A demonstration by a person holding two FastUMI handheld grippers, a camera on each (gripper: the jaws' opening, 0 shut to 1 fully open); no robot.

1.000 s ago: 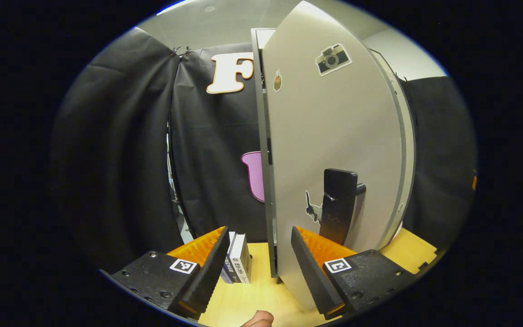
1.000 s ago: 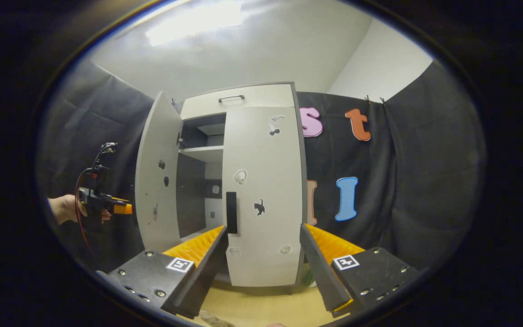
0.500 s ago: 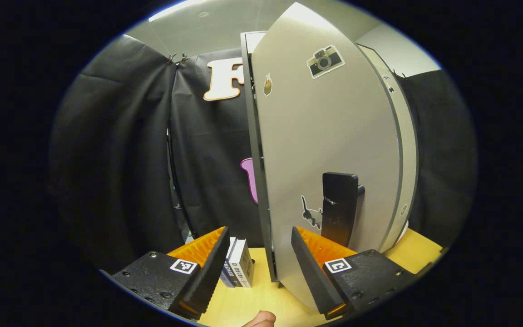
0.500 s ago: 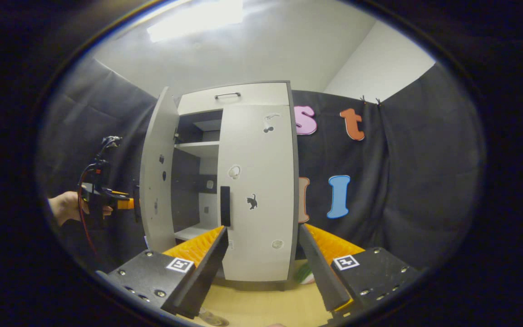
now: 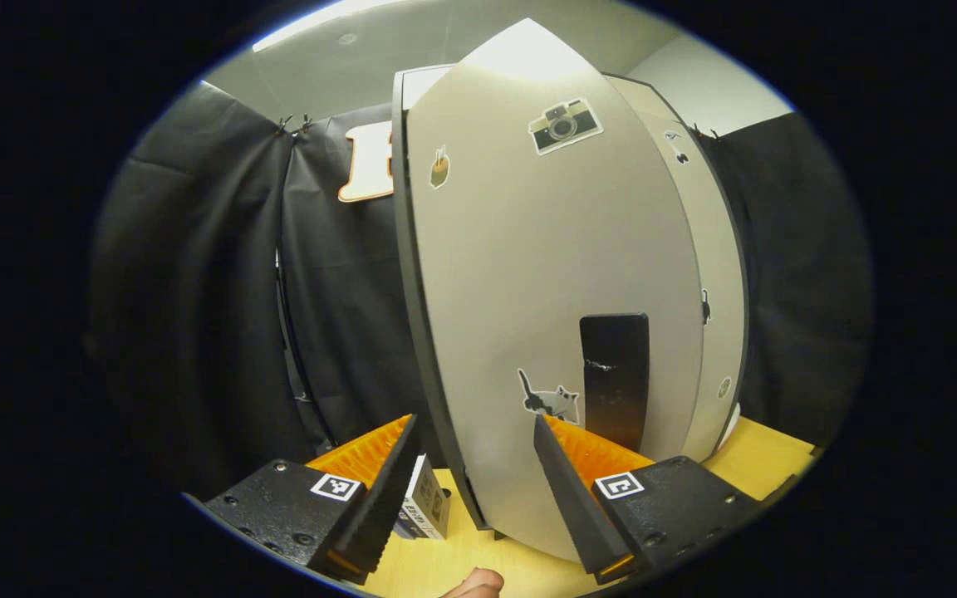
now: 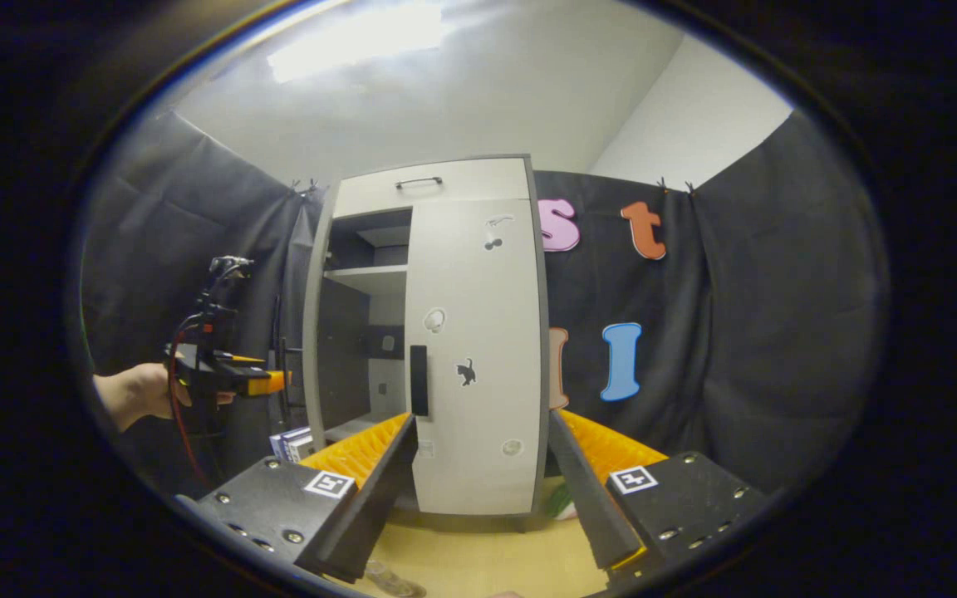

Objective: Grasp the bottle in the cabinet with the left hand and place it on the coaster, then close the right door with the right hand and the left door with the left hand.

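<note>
The cabinet's left door stands partly open, its stickered outer face close ahead in the left gripper view, with a black handle. My left gripper is open, and the door's lower edge runs between its fingers. In the right gripper view the left door shows nearly edge-on, and a hand holds the left gripper with its tip at the door's outer side. The right door is shut. My right gripper hangs open in front of it, holding nothing. Something clear lies at the bottom edge.
Small boxes stand on the wooden tabletop left of the cabinet, also seen as boxes in the right gripper view. A green and white thing lies by the cabinet's right foot. Black cloth walls surround the booth.
The left door has swung further toward shut, and the left gripper has moved right with it. The right gripper has barely moved.
</note>
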